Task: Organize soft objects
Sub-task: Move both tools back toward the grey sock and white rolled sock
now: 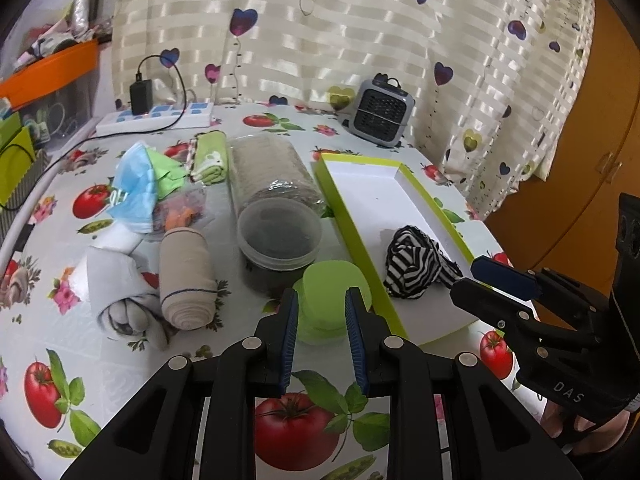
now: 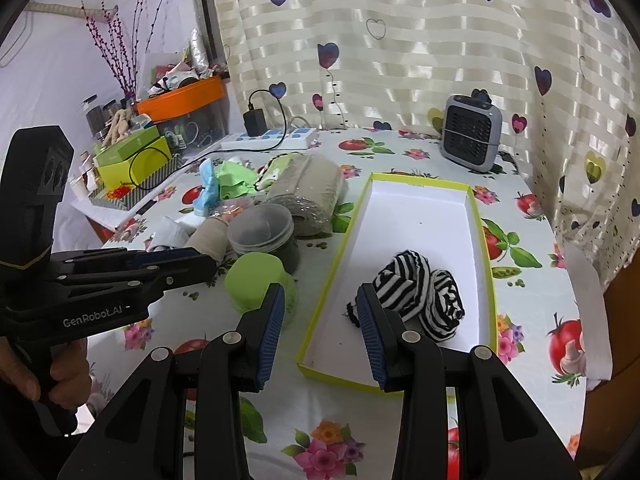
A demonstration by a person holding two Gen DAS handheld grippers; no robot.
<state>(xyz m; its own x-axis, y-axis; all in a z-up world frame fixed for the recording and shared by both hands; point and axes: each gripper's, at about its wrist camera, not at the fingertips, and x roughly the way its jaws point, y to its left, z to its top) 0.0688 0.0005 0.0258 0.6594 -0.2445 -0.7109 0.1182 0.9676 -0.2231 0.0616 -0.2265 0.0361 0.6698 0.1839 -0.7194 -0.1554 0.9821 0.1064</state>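
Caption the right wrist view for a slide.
Open right hand-held gripper hovers over the tray holding a striped cloth bundle; other soft items wait beside it.

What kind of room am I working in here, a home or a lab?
Most likely a home: a table under a fruit-print tablecloth, a heart-patterned curtain behind it, and household clutter beside it, such as a power strip with a charger and a small grey heater.

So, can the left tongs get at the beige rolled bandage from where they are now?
Probably yes. The left tongs stand open and empty, and the beige rolled bandage lies uncovered on the table just to their left. The green lid in front and the white rolled cloth beside it should not block the way.
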